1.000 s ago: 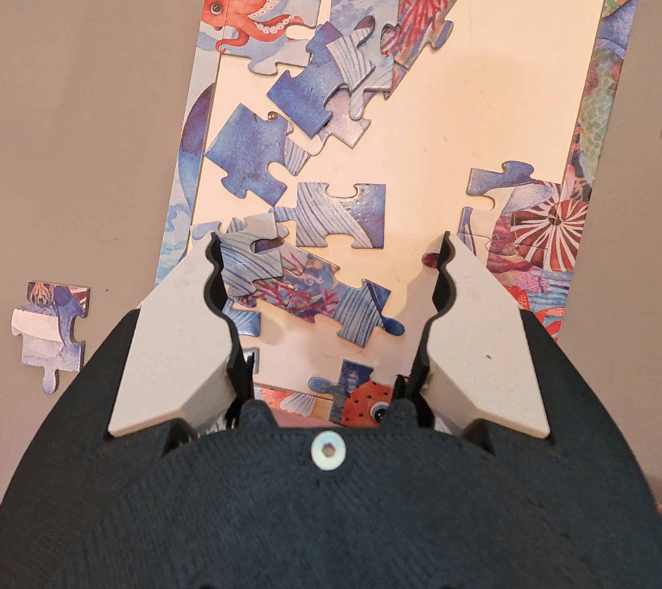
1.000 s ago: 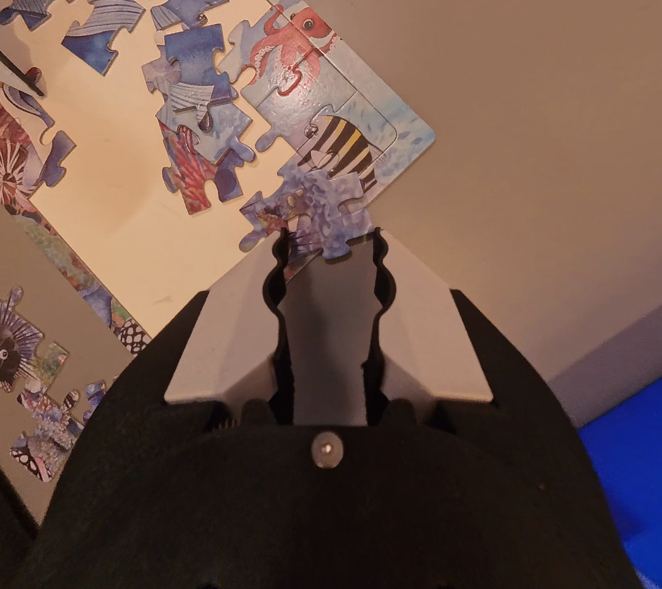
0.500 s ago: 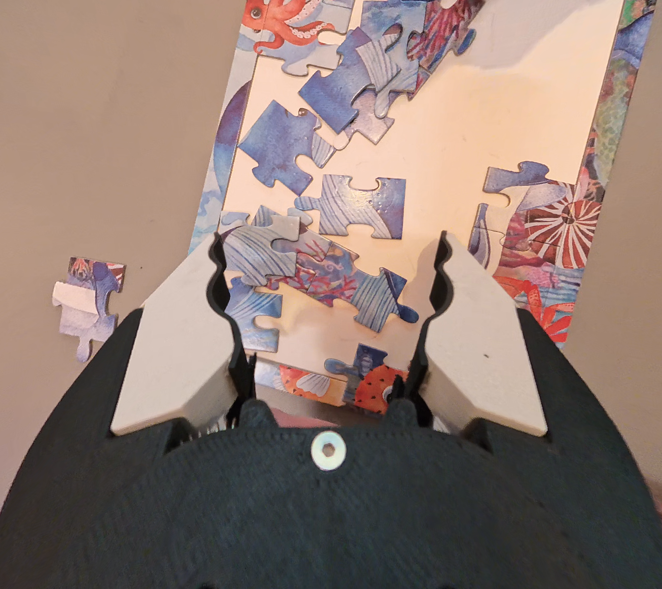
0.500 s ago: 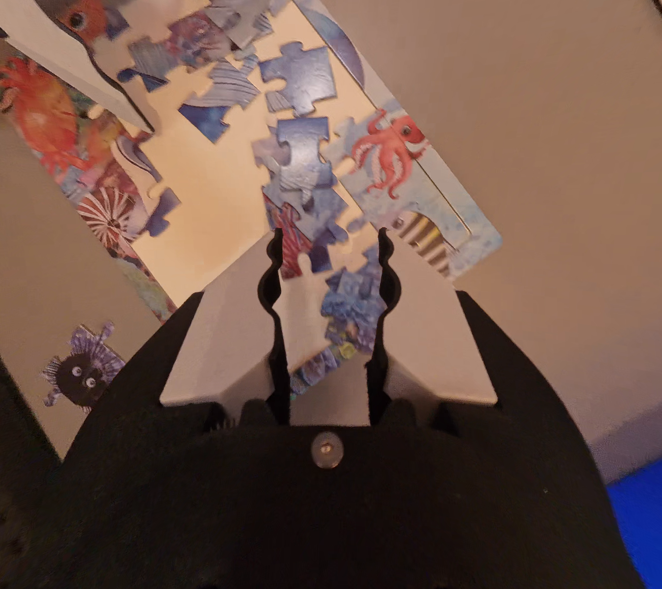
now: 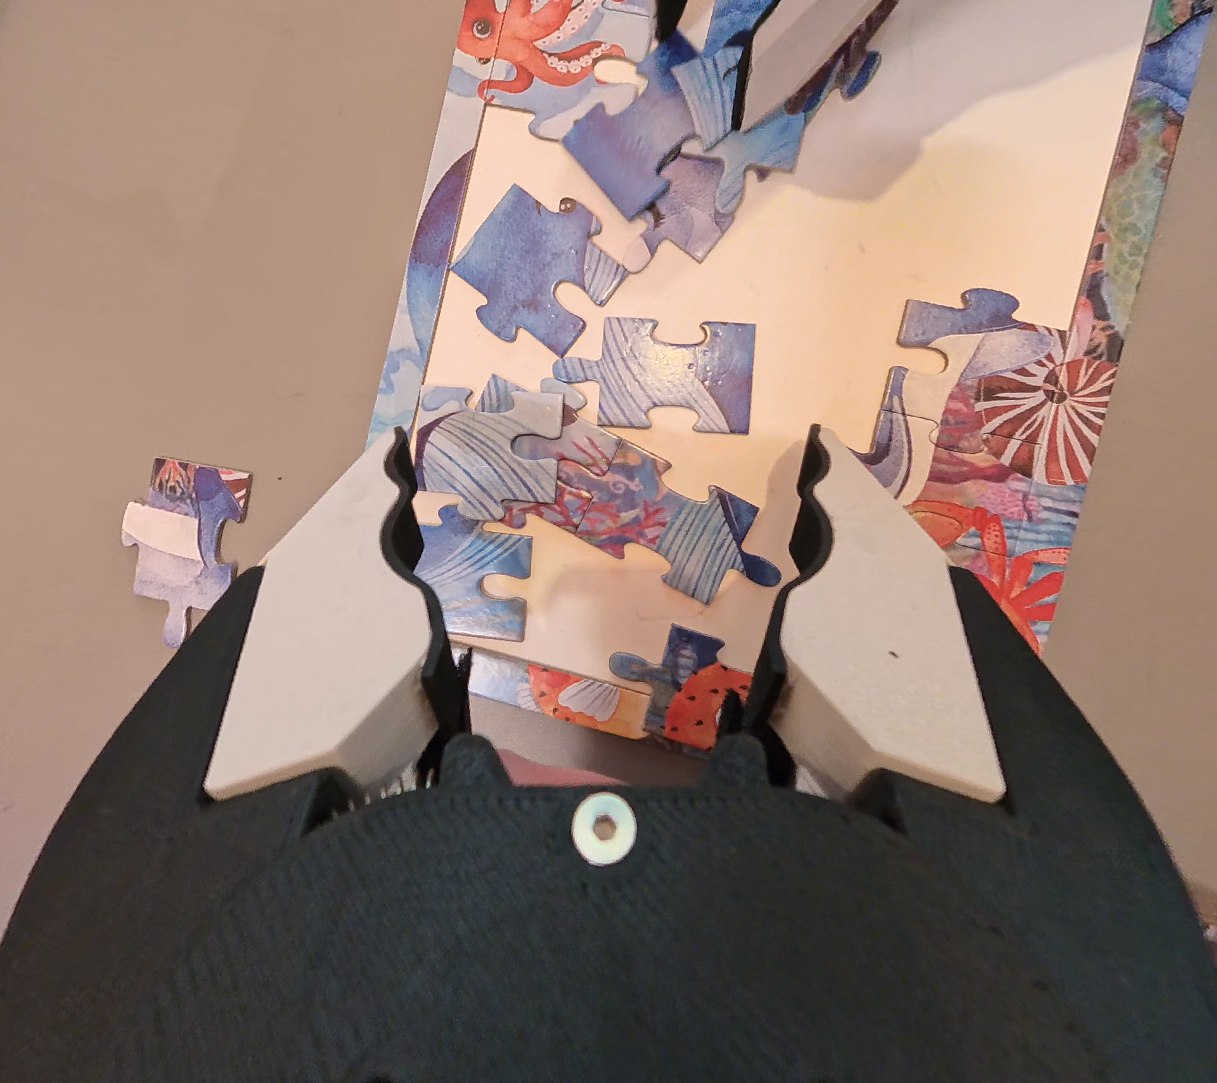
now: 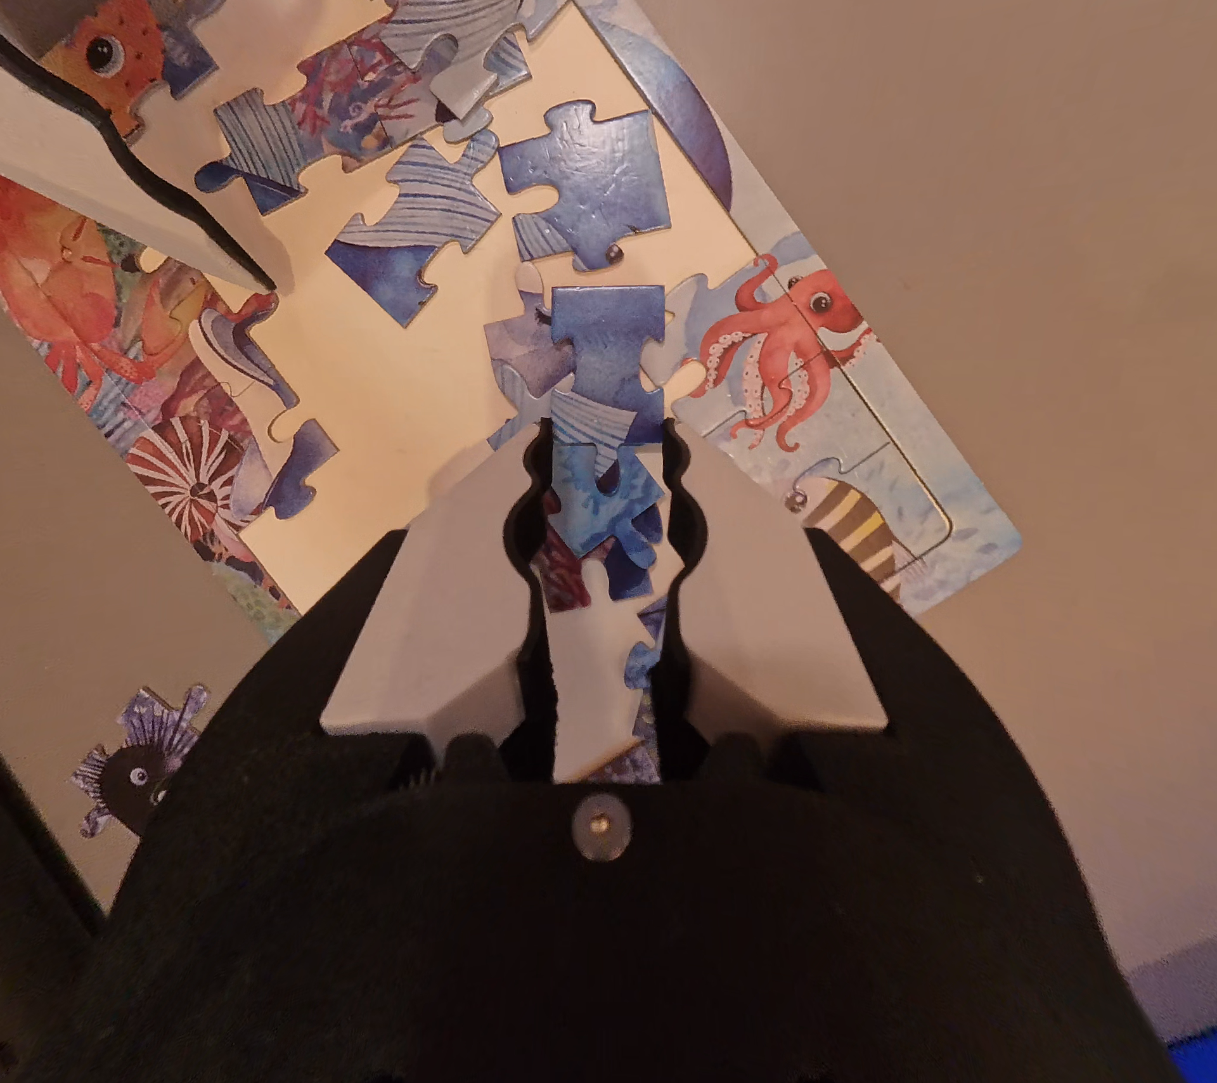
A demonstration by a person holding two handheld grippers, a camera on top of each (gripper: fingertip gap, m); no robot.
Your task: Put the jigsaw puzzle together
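Observation:
The puzzle tray (image 5: 823,261) has a cream base and a printed sea frame; it also shows in the right wrist view (image 6: 395,379). An octopus piece (image 5: 540,24) (image 6: 777,346) and a striped fish piece (image 6: 849,524) sit fitted in one corner. My right gripper (image 6: 606,425) is narrowly open, its tips straddling a pile of blue pieces (image 6: 612,340) (image 5: 625,142). My left gripper (image 5: 607,435) is wide open and empty above a cluster of striped and coral pieces (image 5: 593,478) at the tray's near end.
Loose pieces lie in the tray: a dark blue one (image 5: 527,274) and a striped one (image 5: 672,379). Fitted shell pieces (image 5: 1040,399) sit at the right edge. One piece (image 5: 188,537) and a black spiky-fish piece (image 6: 138,768) lie outside on the beige table. Spacing between my two grippers at the tips: around 11 cm.
My right gripper has moved from the striped fish corner to over the pile of blue pieces and has come into the left wrist view. My left gripper stays open and has shifted only slightly.

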